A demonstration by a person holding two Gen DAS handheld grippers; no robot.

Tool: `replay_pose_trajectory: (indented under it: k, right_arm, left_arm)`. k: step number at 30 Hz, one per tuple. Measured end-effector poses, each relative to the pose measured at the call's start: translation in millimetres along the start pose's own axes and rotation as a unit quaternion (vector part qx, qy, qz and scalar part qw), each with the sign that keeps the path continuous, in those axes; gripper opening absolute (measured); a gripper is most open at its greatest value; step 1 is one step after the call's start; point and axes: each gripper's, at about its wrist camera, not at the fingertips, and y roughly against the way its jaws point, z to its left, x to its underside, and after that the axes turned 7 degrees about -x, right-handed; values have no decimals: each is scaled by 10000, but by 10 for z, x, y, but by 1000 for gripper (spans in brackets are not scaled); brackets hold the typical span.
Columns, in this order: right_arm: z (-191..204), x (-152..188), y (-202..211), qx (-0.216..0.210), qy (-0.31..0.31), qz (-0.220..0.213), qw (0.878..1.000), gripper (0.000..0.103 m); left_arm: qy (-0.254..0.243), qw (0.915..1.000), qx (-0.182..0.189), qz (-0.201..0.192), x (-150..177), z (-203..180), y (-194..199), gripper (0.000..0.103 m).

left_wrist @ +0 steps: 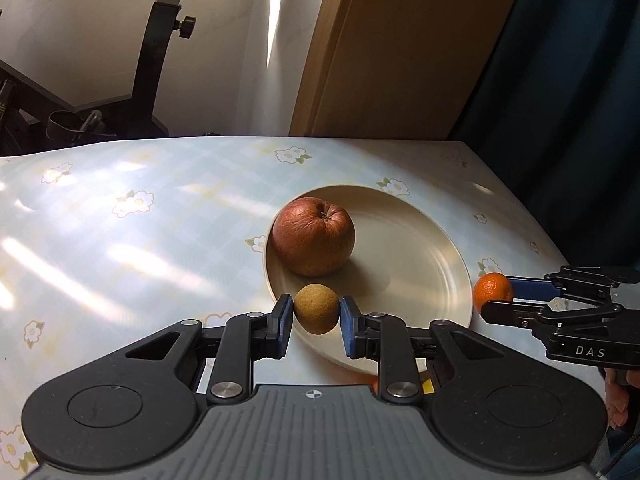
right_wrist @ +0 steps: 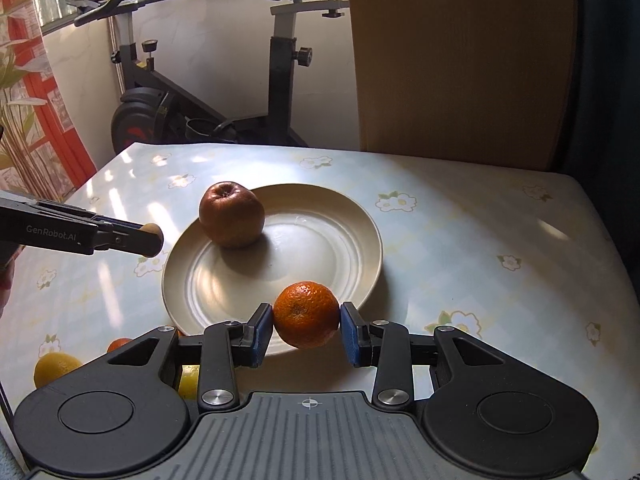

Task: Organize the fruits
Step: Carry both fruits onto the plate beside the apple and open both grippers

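1. The left claw (left_wrist: 317,312) is clamped on a small brown kiwi-like fruit (left_wrist: 317,309), held above the near rim of the cream plate (left_wrist: 420,280).
2. The right claw (right_wrist: 307,320) pinches a mandarin (right_wrist: 307,315) over the plate's near edge.
3. Ahead of both claws, a wrinkled red apple (left_wrist: 314,236) sits on the plate, stem up.
4. Risk: released at the rim, either round fruit could roll off onto the worktop (left_wrist: 140,240).
5. The brown fruit's long axis looks roughly upright between the pads; the mandarin has no clear axis.
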Motion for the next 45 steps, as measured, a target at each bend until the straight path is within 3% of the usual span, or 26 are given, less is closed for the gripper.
replay_pose_trajectory:
  k: [13,23,33,45]
  right_arm:
    - [-220,-556,-914,-209,-242,155,9994,34]
    - [-133,-721,-1225,-209,-28,237,9995,34]
    - [-107,-702,-1060,-200,-121,97,9997,38]
    - [-26,-458,-502,-89,-396,-186,9990,39]
  left_arm:
    - [-340,9989,-230,226,-109,-60,-420,27]
    - [-448,9985,-244,218,-77,-90,-456,27]
    - [-428,9986,-259,162,-74,-95,-383,29]
    - [-371,9984,-417,-97,4,-39,14,29]
